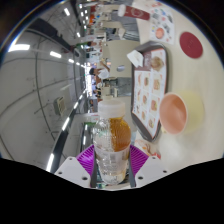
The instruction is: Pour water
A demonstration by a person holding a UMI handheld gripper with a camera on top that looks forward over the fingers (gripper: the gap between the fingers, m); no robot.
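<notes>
My gripper (112,160) is shut on a clear plastic bottle (112,150). Both purple pads (87,157) press its sides. The bottle stands up between the fingers, with water in its lower part and an amber patch higher up; its pale top (113,100) reaches beyond the fingers. The whole scene looks rolled on its side, so the gripper and bottle are tilted. A pale orange cup (176,112) stands on the table to the right of the bottle top, its opening showing. The cup and bottle are apart.
A picture menu sheet (150,92) lies on the white table (175,65) next to the cup. A red round thing (191,42) lies farther off. A long room with ceiling lights stretches away on the left.
</notes>
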